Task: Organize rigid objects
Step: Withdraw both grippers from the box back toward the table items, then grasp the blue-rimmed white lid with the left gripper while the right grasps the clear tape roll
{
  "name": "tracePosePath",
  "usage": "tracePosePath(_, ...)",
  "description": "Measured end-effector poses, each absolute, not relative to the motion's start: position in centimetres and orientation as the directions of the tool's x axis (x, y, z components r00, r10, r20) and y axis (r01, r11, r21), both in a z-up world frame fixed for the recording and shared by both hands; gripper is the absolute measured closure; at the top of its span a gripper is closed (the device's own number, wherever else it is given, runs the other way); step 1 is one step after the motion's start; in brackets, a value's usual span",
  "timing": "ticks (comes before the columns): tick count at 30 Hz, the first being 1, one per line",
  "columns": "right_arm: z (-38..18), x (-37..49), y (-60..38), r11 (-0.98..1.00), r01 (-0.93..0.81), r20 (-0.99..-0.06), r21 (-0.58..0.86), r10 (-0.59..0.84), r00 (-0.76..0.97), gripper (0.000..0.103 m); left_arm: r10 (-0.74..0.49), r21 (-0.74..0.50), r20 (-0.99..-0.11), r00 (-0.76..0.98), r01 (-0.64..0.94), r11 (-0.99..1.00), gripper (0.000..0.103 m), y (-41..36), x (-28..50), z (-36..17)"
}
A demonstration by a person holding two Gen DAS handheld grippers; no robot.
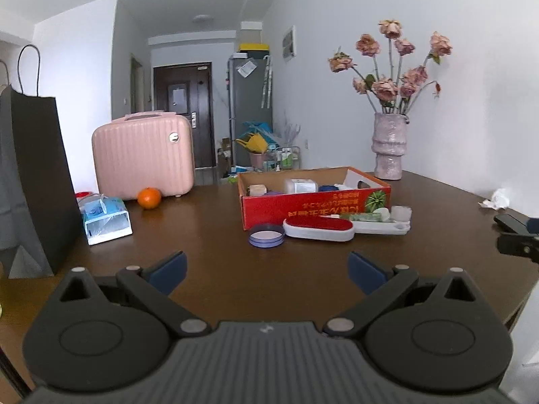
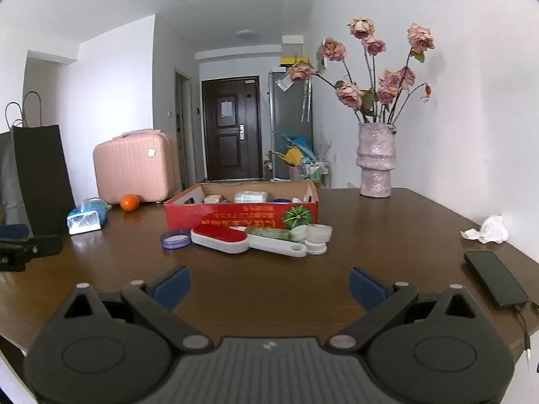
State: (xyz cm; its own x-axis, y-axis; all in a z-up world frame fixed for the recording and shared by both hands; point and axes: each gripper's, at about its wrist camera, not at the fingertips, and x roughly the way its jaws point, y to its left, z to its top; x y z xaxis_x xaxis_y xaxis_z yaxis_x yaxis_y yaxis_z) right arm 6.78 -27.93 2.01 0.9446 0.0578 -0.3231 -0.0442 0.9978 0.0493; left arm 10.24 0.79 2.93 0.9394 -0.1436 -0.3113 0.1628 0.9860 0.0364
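You are holding the left tool (image 1: 266,271) wide open over the near edge of the dark brown wooden table (image 1: 209,235), with nothing between its blue pads. You are holding the right tool (image 2: 268,284) the same way, jaws spread and gripping nothing.

Beyond both tools, in the middle of the table, the red open-topped cardboard box (image 2: 235,217) is already holding several things: a clear plastic jar lying on its side (image 2: 251,197), a small tan block (image 2: 212,199) and some blue and white items too small to tell apart. So part of the sorting looks done.

Still waiting outside, just in front of the box's near wall, are a round purple-rimmed lid (image 2: 175,238) at the left, a long white case with a red oval top (image 2: 223,238) beside it, a flat white tray (image 2: 279,245) carrying a green packet (image 2: 269,233), and a small white cup (image 2: 318,234) at the right. These look like your remaining work.

A pink hard-shell case (image 1: 143,156) and an orange fruit (image 1: 149,198) are sitting far left.
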Motion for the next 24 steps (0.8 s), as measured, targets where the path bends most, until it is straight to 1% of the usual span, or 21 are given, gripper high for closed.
tracePosePath(3, 1.7, 7.1, -28.3, 0.998, -0.014, -0.318, 0.053, 0.03, 0.948, 0.002, -0.155, 0.002, -0.34, 0.927, 0.166, 0.986, 0.0, 0.8, 10.9, 2.3)
tracePosePath(8, 0.8, 8.3, -29.1, 0.997, 0.01, -0.324, 0.072, 0.014, 0.946, 0.002, -0.156, 0.005, -0.395, 0.906, 0.172, 0.985, 0.0, 0.3, 12.6, 1.0)
tracePosePath(15, -1.0, 11.3, -29.7, 0.996, 0.037, -0.384, 0.084, -0.002, 0.923, 0.003, -0.148, 0.009, -0.449, 0.881, 0.17, 0.985, 0.0, -0.5, 16.2, -0.2)
tracePosePath(20, -1.3, 13.7, -30.1, 0.996, 0.038, -0.399, 0.083, -0.001, 0.917, 0.005, -0.143, -0.002, -0.47, 0.871, 0.162, 0.987, 0.0, -0.9, 19.2, -0.5)
tracePosePath(24, -1.6, 16.5, -30.3, 0.996, 0.036, -0.417, 0.086, 0.003, 0.909, 0.01, -0.148, -0.007, -0.489, 0.86, 0.166, 0.986, 0.0, -1.3, 21.9, -0.7)
